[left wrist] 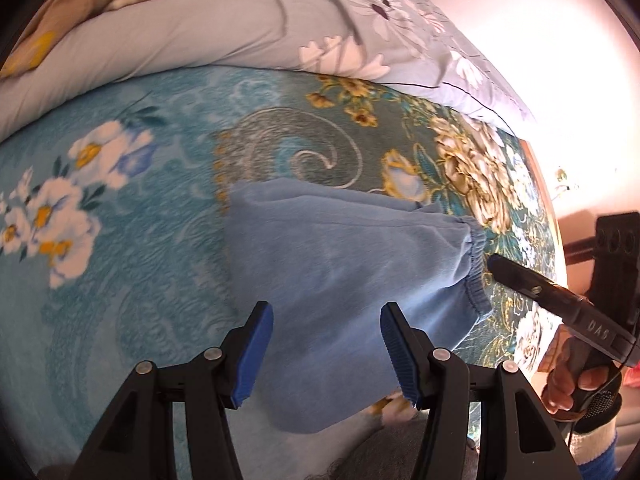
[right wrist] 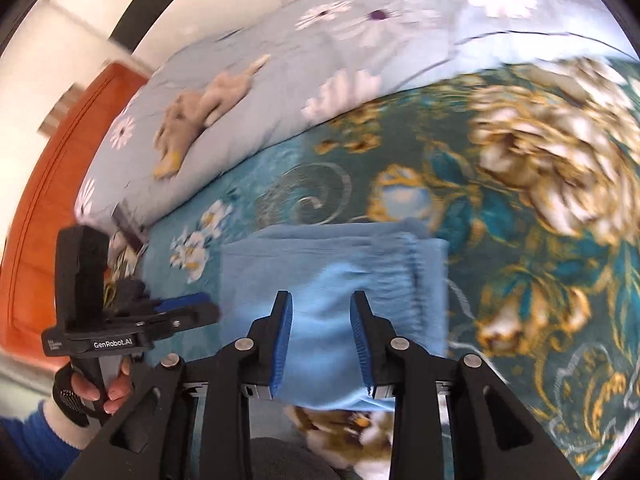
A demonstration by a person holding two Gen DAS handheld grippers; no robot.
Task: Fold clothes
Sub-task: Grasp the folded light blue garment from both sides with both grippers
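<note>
Centrally on the bed, a light blue garment (left wrist: 340,264) is laid folded on the teal floral blanket (left wrist: 120,200), and it is seen again from the right wrist view (right wrist: 332,276) as a roughly rectangular stack. Its long axis is seen to run from the near edge of the bed toward the rolled grey-blue floral quilt (left wrist: 200,36) at the back. An elasticated, gathered edge (left wrist: 474,264) is shown on the garment's right side in the left wrist view, turned toward the right tool. The left tool (left wrist: 326,350) is held just over the near part of the garment with its blue-padded fingers spread apart, and nothing is gripped between them. The right tool (right wrist: 322,340) is likewise held over the near edge of the garment, its fingers parted with cloth visible in the gap but not pinched. In the left wrist view the right tool (left wrist: 496,266) is seen from the side, its tip close beside the gathered edge; whether it touches cannot be told. In the right wrist view the left tool (right wrist: 200,306) is seen at the garment's left edge, held by the left hand (right wrist: 100,388). A beige plush toy (right wrist: 200,112) is lying on the quilt. The pictures are blurred in places.
</note>
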